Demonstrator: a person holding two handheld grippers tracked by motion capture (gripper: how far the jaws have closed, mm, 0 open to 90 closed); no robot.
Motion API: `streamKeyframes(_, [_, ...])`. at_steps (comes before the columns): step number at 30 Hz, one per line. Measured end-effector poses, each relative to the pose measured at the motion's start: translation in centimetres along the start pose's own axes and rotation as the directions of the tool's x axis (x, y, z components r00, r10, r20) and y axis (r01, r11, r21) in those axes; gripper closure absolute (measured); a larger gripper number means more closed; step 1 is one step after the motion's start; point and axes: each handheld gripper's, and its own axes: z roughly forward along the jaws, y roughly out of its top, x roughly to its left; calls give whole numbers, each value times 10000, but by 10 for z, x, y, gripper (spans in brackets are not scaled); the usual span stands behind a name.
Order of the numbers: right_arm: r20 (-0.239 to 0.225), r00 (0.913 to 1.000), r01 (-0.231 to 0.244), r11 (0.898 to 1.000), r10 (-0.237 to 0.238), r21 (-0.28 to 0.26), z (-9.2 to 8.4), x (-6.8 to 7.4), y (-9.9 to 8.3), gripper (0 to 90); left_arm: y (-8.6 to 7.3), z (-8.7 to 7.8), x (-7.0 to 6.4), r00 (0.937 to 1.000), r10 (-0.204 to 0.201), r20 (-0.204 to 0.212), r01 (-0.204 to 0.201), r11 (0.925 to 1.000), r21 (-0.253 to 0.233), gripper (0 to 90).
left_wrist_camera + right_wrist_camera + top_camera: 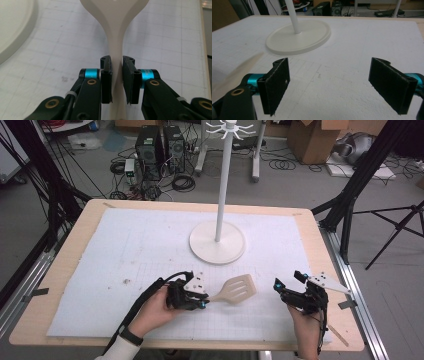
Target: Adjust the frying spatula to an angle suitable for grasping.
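Note:
A cream slotted spatula (240, 289) lies out to the right of my left gripper (202, 301), which is shut on its thin handle. In the left gripper view the handle (116, 47) runs up between the two black pads (106, 72) and widens toward the blade at the top edge. My right gripper (288, 281) is at the table's front right, apart from the spatula, jaws wide open. Between its pads (275, 85) there is bare white mat, and a blurred cream shape, likely the spatula (237, 72), shows at the left.
A white hanger stand with a round base (217, 242) and a tall pole (223, 185) stands mid-table, behind the spatula. The white gridded mat (125, 245) covers the wooden table (65, 265). Computers, cables and boxes sit on the floor beyond.

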Motion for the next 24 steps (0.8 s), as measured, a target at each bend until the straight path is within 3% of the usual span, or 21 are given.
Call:
streamKeyframes(8, [124, 9997, -202, 9996, 204, -207, -6, -5, 0, 159, 19, 27, 3, 9939, 733, 826, -768, 9962, 409, 779])
streamKeyframes(11, [104, 9998, -191, 9995, 193, -235, -6, -6, 0, 159, 19, 33, 4, 9927, 795, 910, -839, 9954, 459, 778])
streamKeyframes(16, [107, 9997, -208, 9995, 210, -223, -6, -5, 0, 159, 19, 32, 4, 9950, 554, 830, -588, 9975, 386, 767])
streamKeyframes(17, [79, 9998, -196, 9996, 197, -205, -6, -5, 1, 159, 19, 27, 4, 9966, 370, 730, -374, 9993, 36, 649])
streamKeyframes(19, [68, 9998, -192, 9996, 194, -227, -6, -5, 1, 159, 19, 16, 5, 9987, 203, 475, -174, 9981, -596, 620])
streamKeyframes(21, [31, 9998, -213, 9994, 214, -267, -7, -4, 1, 159, 16, 1, 7, 9995, -37, 300, 71, 9935, -1137, 494])
streamKeyframes(22, [29, 9998, -215, 9994, 215, -262, -7, -4, 1, 159, 10, -13, 11, 9993, -239, 281, 280, 9872, -1567, 465])
streamKeyframes(24, [-7, 9998, -214, 9993, 214, -292, -7, -4, 2, 159, 6, -21, 13, 9991, -359, 230, 395, 9828, -1805, 388])
